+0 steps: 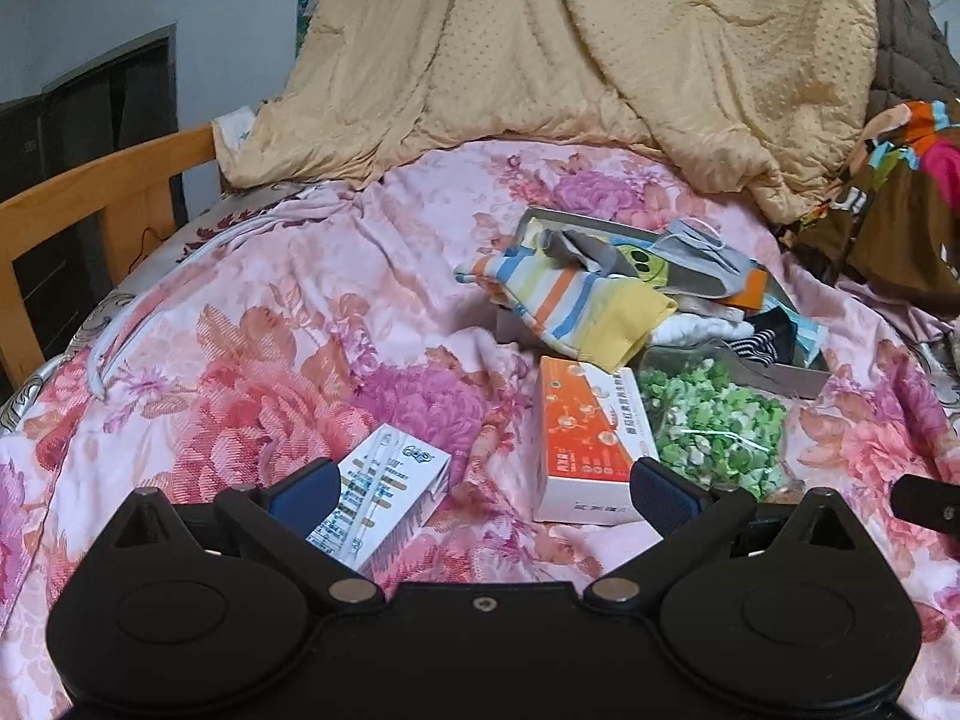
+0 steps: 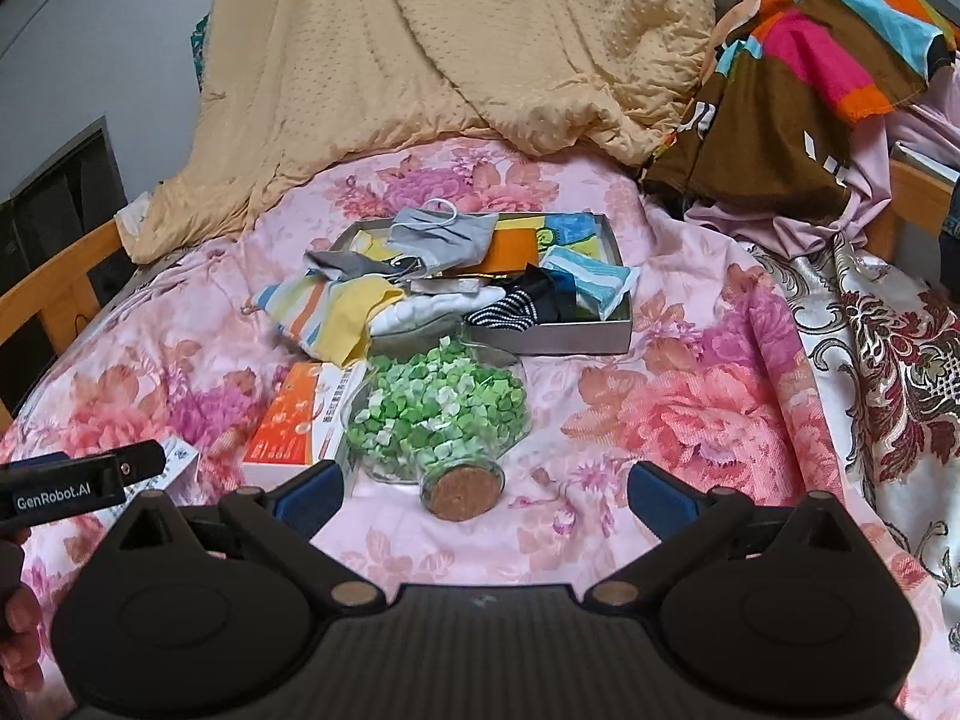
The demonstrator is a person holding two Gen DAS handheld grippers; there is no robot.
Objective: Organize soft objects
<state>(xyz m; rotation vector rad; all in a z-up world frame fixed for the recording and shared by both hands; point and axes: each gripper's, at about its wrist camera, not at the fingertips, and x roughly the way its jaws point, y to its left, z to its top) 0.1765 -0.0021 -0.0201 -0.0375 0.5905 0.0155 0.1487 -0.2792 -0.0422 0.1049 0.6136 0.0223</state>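
A shallow metal tray (image 2: 558,341) (image 1: 804,381) on the floral bed holds a heap of soft things: a grey face mask (image 2: 444,237) (image 1: 699,249), a striped cloth with a yellow piece (image 2: 324,312) (image 1: 558,300), striped socks (image 2: 510,307) and a light blue pouch (image 2: 600,285). The striped cloth hangs over the tray's near left edge. My left gripper (image 1: 480,495) is open, low over the sheet between two boxes, holding nothing. Open too is my right gripper (image 2: 483,495), with the cork end of a jar between its fingertips and nothing gripped.
A glass jar of green paper hearts (image 2: 441,414) (image 1: 714,420) lies on its side before the tray. An orange box (image 1: 585,438) (image 2: 288,420) and a white box (image 1: 384,498) lie nearby. A beige quilt (image 1: 540,48) is piled behind, colourful clothes (image 2: 810,90) at right, a wooden bed frame (image 1: 90,198) at left.
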